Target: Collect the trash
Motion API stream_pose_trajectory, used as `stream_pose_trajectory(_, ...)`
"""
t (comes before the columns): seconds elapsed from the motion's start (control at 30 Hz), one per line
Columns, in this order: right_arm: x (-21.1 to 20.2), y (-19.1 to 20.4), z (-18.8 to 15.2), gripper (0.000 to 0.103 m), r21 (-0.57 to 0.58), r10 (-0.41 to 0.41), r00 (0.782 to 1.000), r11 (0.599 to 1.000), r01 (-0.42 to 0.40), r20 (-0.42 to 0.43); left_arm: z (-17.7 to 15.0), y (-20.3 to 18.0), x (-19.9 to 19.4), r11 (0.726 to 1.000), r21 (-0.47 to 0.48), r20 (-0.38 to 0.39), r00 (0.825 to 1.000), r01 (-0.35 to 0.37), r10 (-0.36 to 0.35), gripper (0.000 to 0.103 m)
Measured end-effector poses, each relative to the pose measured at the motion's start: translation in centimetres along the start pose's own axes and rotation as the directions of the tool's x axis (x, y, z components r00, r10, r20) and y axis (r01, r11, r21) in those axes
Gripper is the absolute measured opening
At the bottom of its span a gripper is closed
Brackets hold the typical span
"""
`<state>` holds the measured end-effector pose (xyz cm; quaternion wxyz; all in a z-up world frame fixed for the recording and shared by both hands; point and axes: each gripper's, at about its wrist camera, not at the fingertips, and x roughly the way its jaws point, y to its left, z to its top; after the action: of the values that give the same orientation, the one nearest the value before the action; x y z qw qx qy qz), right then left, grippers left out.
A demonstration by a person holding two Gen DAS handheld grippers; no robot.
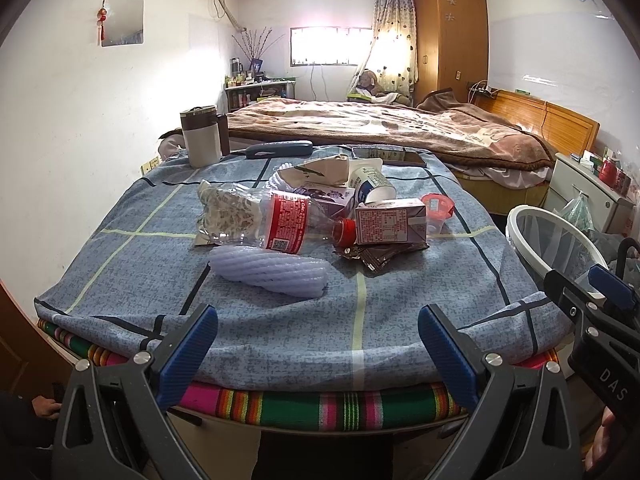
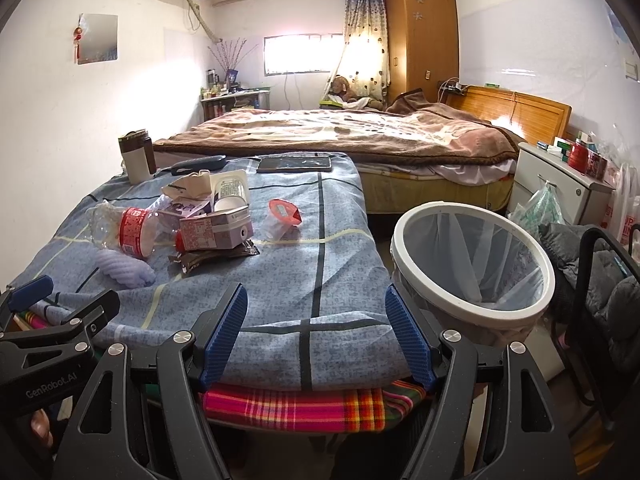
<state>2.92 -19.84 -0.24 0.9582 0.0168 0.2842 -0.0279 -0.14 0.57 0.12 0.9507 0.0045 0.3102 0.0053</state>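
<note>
Blue-padded left gripper (image 1: 318,354) and right gripper (image 2: 316,334) both spread, empty, short of trash pile (image 1: 320,216) ahead; bin (image 2: 474,258) right-forward, presumably for drops.

Left claw (image 1: 318,346) and right claw (image 2: 316,330) were held side by side, level, both spread wide and empty, fingers pointing forward.

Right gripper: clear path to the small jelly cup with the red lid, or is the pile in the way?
Probably yes. The right gripper is open and empty at the near table edge, and the jelly cup lies apart from the pile, to the right of the purple carton. Only bare blue cloth lies between.
</note>
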Motion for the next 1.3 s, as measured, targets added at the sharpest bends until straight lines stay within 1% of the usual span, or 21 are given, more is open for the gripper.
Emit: stream_pose_trajectory(1.3,-0.01,0.06,-0.02,0.073,-0.003,-0.002,1.000,1.000,0.002,0.002,-0.01,0.59,0.14,1.000,-0.012,-0.006,1.000,-0.001,0.001,0.102)
